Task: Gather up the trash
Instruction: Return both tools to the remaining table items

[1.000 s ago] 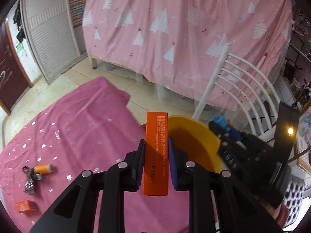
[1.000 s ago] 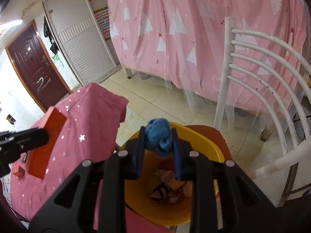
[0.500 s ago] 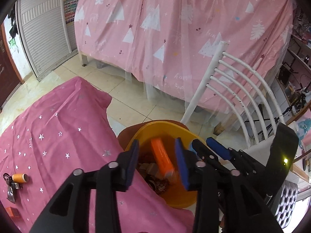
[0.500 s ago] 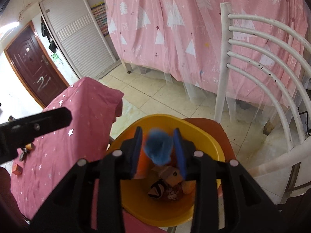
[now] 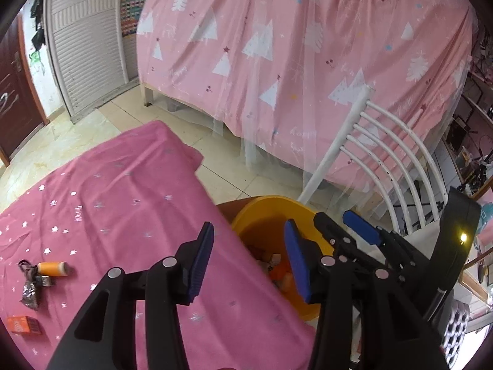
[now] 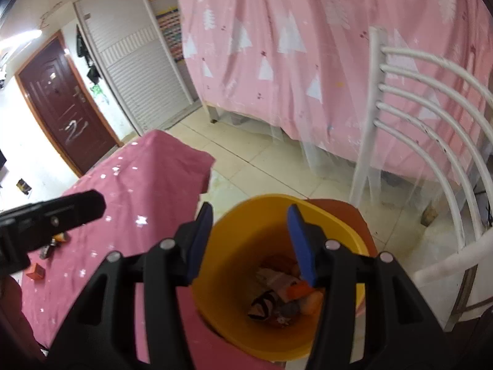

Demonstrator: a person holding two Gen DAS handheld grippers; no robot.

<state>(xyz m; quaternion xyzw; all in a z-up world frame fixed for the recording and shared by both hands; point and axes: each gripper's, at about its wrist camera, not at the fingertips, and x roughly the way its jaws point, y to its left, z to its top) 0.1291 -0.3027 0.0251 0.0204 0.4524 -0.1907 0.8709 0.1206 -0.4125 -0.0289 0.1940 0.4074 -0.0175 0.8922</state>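
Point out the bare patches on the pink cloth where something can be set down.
Free: the wide stretch of pink cloth between its far corner and the yellow bin. Crowded: the near left edge, with the orange tube, the crumpled wrapper and the small orange box.

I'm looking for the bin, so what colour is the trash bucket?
The trash bucket is yellow-orange; the right wrist view shows it best.

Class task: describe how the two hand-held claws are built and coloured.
The left claw and the right claw are built alike: black plastic arms with triangular cut-outs, round silver pivot bolts and flat blue pads on the fingers.
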